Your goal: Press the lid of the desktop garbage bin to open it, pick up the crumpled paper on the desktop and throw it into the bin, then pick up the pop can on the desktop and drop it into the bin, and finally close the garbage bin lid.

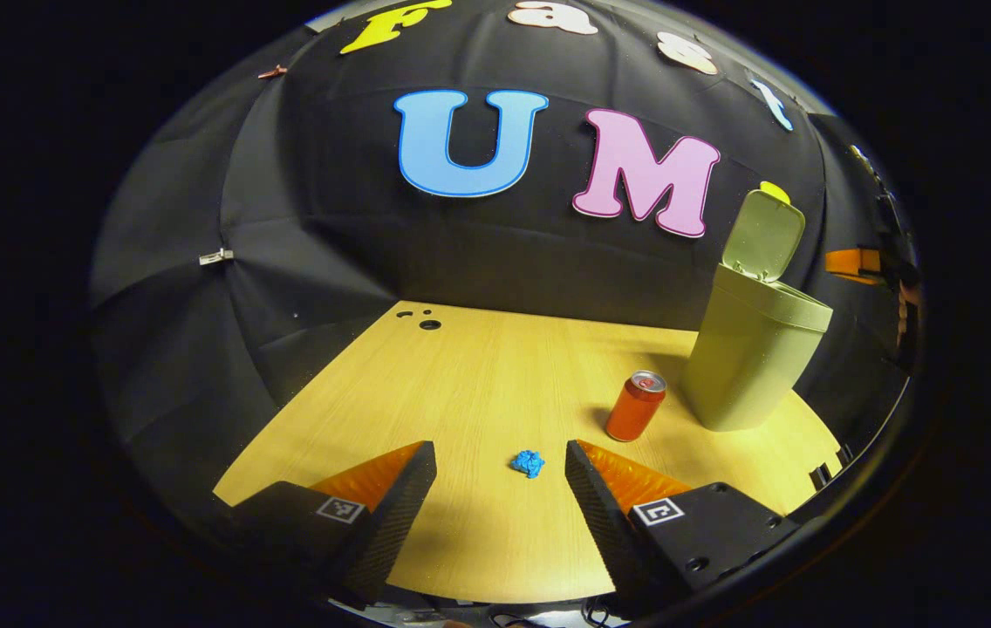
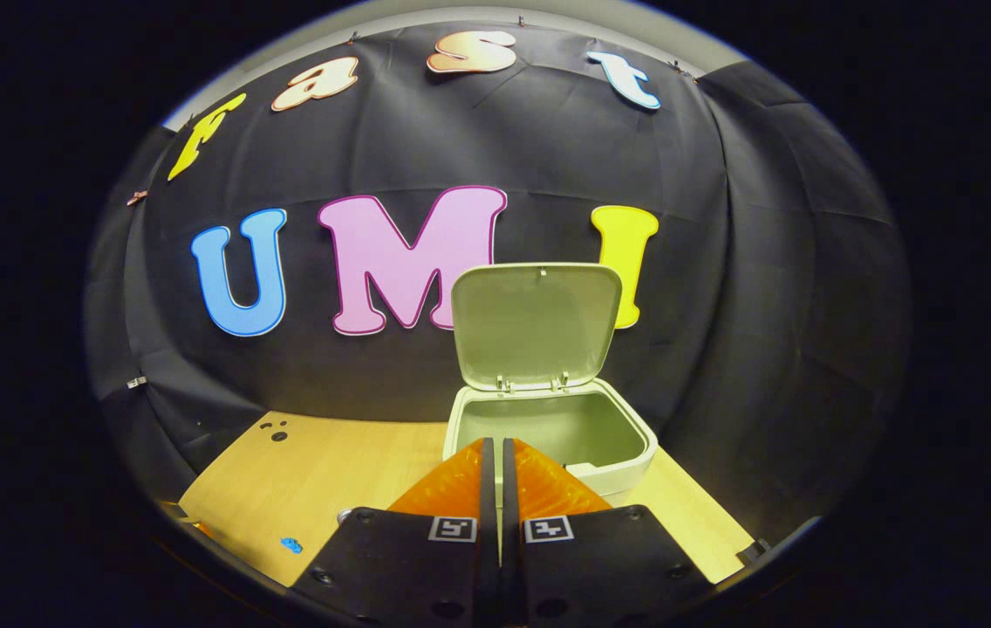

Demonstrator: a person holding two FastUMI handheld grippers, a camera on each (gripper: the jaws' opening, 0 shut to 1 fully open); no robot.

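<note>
The pale green bin (image 1: 757, 353) stands at the right of the wooden table with its lid (image 1: 763, 235) swung up. Just left of it stands a red pop can (image 1: 635, 406), upright. A small blue crumpled paper (image 1: 529, 462) lies on the table ahead of my left gripper (image 1: 501, 467), whose fingers are open with the paper between and slightly beyond their tips. In the right gripper view the bin (image 2: 548, 436) shows its empty inside under the raised lid (image 2: 535, 323). My right gripper (image 2: 495, 449) hovers in front of the bin's rim, shut on nothing. The paper (image 2: 290, 545) lies far left.
The wooden table (image 1: 478, 384) has cable holes (image 1: 428, 324) at its far left corner. The black cloth wall closes in behind the table and on both sides. The table's right edge runs close behind the bin.
</note>
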